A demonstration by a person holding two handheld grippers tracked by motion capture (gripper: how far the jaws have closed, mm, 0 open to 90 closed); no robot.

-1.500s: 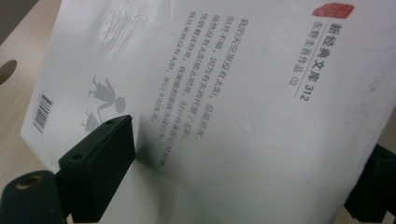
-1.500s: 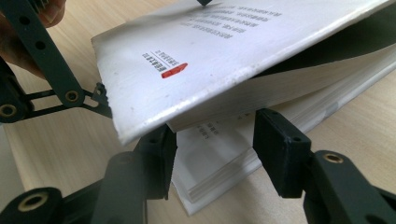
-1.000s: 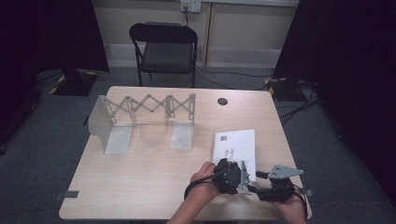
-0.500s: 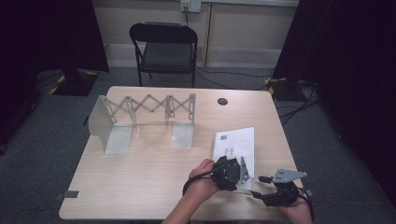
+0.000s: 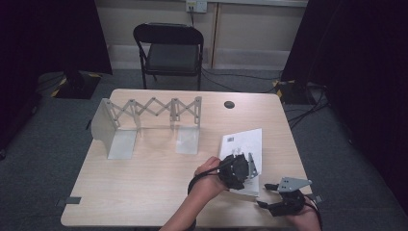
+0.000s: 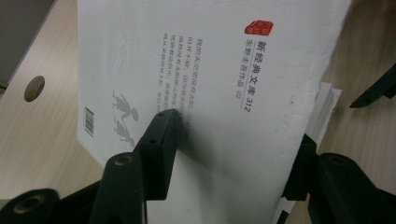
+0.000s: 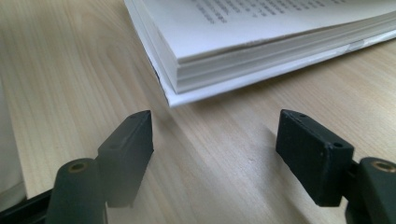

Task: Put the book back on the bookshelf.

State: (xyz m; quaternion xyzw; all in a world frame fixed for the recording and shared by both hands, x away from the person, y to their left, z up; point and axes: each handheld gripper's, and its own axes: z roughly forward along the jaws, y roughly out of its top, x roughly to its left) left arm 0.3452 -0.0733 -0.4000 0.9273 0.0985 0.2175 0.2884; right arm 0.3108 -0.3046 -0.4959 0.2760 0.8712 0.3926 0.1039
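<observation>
White book flat on the wooden table, near its right front corner; left gripper over the near end, jaws spread across the cover, one on top, one past the edge; right gripper open, just beside the book's corner, touching nothing.

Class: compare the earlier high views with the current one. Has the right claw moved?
Yes. The right claw has drawn back toward the table's near edge, away from the white book.
</observation>
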